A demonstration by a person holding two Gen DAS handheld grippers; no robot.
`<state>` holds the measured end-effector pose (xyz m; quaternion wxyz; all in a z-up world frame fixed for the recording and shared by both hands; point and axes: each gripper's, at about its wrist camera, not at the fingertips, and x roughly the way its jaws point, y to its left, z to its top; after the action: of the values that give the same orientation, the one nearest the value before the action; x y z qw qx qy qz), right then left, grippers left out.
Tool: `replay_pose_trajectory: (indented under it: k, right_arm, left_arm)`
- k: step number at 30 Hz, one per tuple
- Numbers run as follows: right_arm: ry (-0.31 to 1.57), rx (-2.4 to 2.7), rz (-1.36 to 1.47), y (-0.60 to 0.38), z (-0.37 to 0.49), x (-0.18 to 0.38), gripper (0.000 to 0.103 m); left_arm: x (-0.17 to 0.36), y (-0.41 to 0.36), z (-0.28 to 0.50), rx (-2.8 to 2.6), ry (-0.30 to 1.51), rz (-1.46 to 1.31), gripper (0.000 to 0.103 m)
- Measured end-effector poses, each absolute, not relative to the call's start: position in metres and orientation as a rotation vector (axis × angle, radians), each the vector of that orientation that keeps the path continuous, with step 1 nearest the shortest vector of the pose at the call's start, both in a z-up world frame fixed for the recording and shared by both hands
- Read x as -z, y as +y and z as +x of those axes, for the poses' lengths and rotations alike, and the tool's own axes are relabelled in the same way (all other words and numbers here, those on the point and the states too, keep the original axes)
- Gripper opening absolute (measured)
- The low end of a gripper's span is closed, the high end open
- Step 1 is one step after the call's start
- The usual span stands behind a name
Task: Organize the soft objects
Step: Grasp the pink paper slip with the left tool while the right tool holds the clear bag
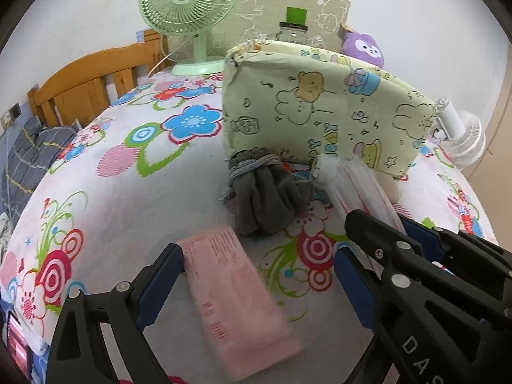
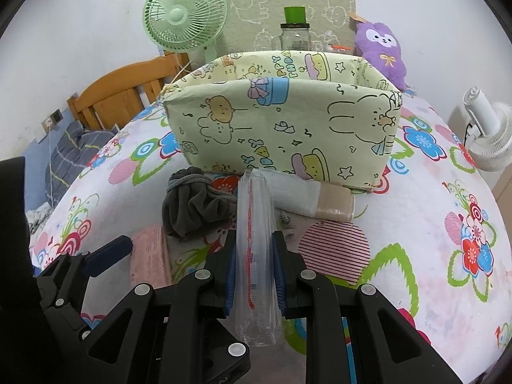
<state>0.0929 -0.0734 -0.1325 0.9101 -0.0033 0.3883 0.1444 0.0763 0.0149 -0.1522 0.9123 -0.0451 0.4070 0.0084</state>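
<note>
My right gripper (image 2: 254,246) is shut on a clear plastic pack with red print (image 2: 254,224), held just above the bed and pointing at the yellow cartoon fabric bin (image 2: 288,134); the pack and gripper also show in the left wrist view (image 1: 358,188). My left gripper (image 1: 259,256) is open around a pink tissue pack (image 1: 233,294) lying on the floral sheet. A grey rolled cloth tied with cord (image 1: 265,188) lies in front of the bin (image 1: 320,108), and it also shows in the right wrist view (image 2: 192,201). A white and beige roll (image 2: 313,198) lies against the bin's front.
A green fan (image 2: 185,16), a jar with a green lid (image 2: 294,32) and a purple plush (image 2: 380,48) stand behind the bin. A white fan (image 2: 486,134) is at the right edge. A wooden headboard (image 1: 96,76) is at the left.
</note>
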Motion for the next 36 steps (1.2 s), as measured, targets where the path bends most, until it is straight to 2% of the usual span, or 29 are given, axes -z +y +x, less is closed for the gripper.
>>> replay_pose_trajectory:
  k: [7, 14, 23, 26, 29, 30, 36]
  right_arm:
    - [0.809, -0.276, -0.001, -0.079, 0.096, 0.135, 0.023]
    - [0.810, -0.281, 0.000, -0.079, 0.092, 0.136, 0.023]
    - [0.805, -0.279, 0.001, -0.077, 0.082, 0.135, 0.023]
    - [0.809, -0.276, 0.002, -0.077, 0.077, 0.136, 0.023]
    - [0.805, -0.269, 0.003, -0.078, 0.073, 0.134, 0.024]
    - [0.802, -0.266, 0.002, -0.078, 0.072, 0.134, 0.024]
    - [0.803, -0.251, 0.004, -0.081, 0.068, 0.132, 0.024]
  left_arm:
    - [0.154, 0.009, 0.079, -0.007, 0.844, -0.076, 0.095]
    - [0.153, 0.009, 0.072, -0.037, 0.840, -0.049, 0.080]
    - [0.153, 0.011, 0.061, -0.043, 0.847, -0.037, 0.074]
    - [0.152, 0.012, 0.058, -0.052, 0.850, -0.040, 0.064]
    - [0.150, 0.011, 0.054, -0.046, 0.847, -0.041, 0.044]
    - [0.150, 0.011, 0.053, -0.043, 0.847, -0.044, 0.040]
    - [0.150, 0.009, 0.052, -0.041, 0.848, -0.039, 0.039]
